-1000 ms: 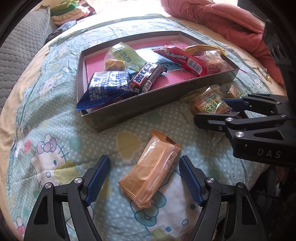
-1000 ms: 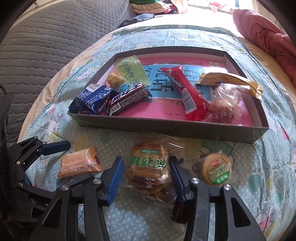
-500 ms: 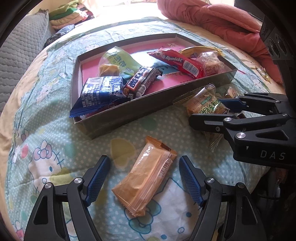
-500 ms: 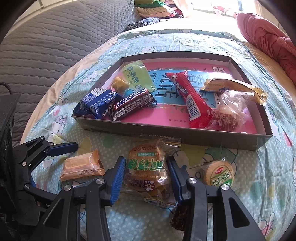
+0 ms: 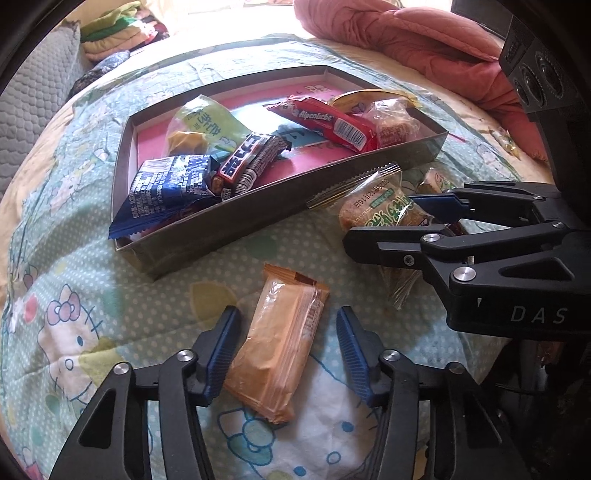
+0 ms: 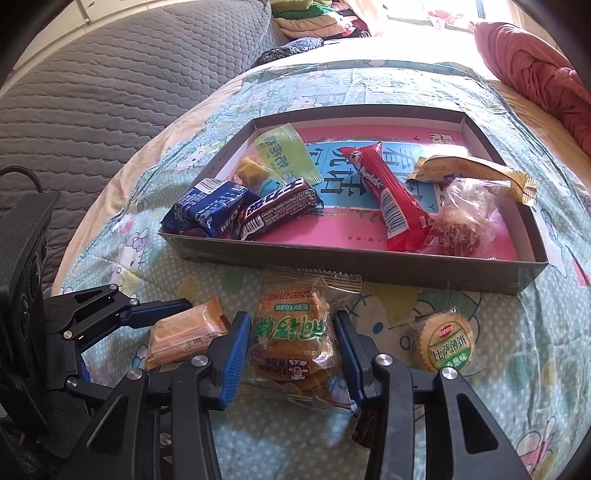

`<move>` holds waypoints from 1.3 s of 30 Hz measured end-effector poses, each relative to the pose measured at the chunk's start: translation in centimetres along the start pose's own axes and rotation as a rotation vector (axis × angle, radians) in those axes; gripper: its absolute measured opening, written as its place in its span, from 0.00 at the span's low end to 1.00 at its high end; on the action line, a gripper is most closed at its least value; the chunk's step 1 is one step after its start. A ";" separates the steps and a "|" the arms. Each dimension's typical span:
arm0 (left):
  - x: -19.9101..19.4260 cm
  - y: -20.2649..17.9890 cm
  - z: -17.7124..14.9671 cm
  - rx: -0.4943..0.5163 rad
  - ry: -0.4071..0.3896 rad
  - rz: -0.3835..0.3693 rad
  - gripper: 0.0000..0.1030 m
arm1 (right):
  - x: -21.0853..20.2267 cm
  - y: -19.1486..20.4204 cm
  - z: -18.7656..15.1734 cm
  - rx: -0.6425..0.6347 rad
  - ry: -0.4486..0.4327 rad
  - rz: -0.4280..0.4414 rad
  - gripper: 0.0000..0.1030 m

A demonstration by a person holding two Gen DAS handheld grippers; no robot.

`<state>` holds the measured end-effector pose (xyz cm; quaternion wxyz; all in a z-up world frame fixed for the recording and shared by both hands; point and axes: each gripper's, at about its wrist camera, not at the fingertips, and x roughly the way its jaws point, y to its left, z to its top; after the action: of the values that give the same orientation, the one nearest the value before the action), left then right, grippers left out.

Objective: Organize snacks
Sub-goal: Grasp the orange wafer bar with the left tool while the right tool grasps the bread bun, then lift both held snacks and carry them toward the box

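Note:
A shallow grey box (image 5: 229,225) (image 6: 332,264) with a pink floor lies on the bed and holds several snacks. An orange snack pack (image 5: 280,347) (image 6: 184,332) lies on the sheet between the open fingers of my left gripper (image 5: 286,356). A clear pack of green-labelled cakes (image 6: 291,336) (image 5: 384,214) sits between the blue pads of my right gripper (image 6: 291,350), which touch its wrapper on both sides. A round green-labelled biscuit pack (image 6: 447,347) lies to its right.
The bed has a Hello Kitty sheet (image 5: 74,332). A red quilt (image 5: 406,44) is bunched at the far right. A grey quilted cushion (image 6: 92,92) rises on the left. Folded clothes (image 6: 314,18) are stacked at the back.
Both grippers have drawn slightly closer around their packs. The cake pack now looks raised at its far end, leaning near the box wall.

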<state>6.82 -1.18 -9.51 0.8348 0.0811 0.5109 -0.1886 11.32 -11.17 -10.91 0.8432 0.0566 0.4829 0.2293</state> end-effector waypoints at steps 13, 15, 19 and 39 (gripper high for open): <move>-0.9 1.0 0.0 -0.084 -0.015 -0.100 0.26 | -0.8 -0.3 -0.2 0.010 -0.014 0.028 0.45; -1.2 0.9 0.0 -0.082 -0.023 -0.104 0.26 | -1.0 -0.3 -0.3 0.011 -0.019 0.031 0.45; -1.4 0.8 -0.1 -0.089 -0.019 -0.115 0.25 | -1.3 -0.3 -0.2 0.012 -0.025 0.037 0.45; -4.9 0.8 -0.2 -0.133 -0.113 -0.071 0.25 | -3.3 -0.8 0.0 0.015 -0.074 0.060 0.45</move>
<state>4.94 0.73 -5.35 0.8587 -0.0038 0.4768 -0.1881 10.23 -13.36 -8.56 0.8528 0.0860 0.4511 0.2486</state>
